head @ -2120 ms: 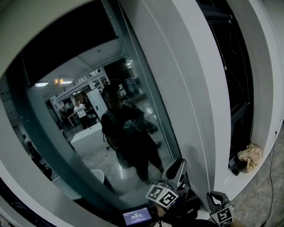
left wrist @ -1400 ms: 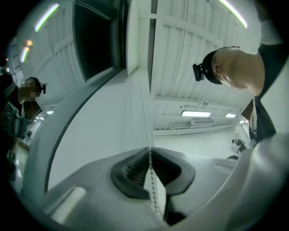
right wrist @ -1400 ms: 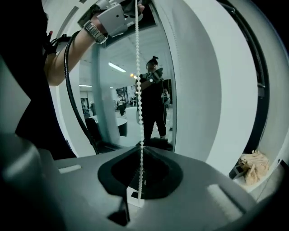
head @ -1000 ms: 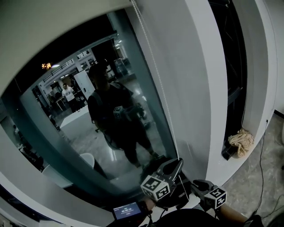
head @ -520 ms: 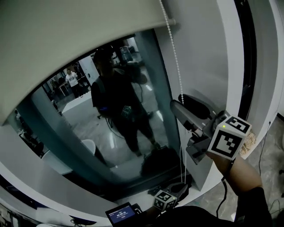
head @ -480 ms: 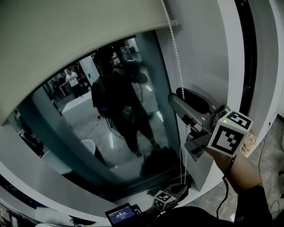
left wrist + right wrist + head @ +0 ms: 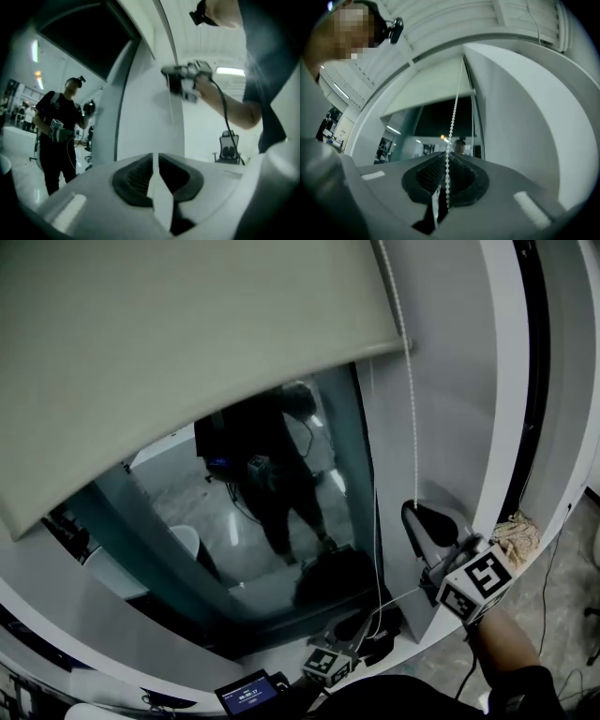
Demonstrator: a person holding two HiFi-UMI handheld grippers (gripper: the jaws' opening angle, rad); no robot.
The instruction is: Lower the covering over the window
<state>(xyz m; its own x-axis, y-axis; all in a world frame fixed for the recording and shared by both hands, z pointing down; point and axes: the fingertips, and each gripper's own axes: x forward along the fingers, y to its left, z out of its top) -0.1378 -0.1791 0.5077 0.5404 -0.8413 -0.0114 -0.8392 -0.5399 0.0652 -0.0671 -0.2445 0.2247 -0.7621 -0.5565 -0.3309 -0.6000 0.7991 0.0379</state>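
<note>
Blind (image 7: 187, 362) lower; bead chain (image 7: 451, 126) seemingly pinched inside just-closed right gripper (image 7: 446, 161)

The head view is looking down at the window (image 7: 281, 484) from close by; the right gripper view is facing up the bead chain (image 7: 453, 117) toward the same blind (image 7: 187, 362).

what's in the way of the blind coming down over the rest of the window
Nothing visible. The glass below the blind shows only reflections. The bead chain hangs off to its right, pinched in the right tongs.
</note>
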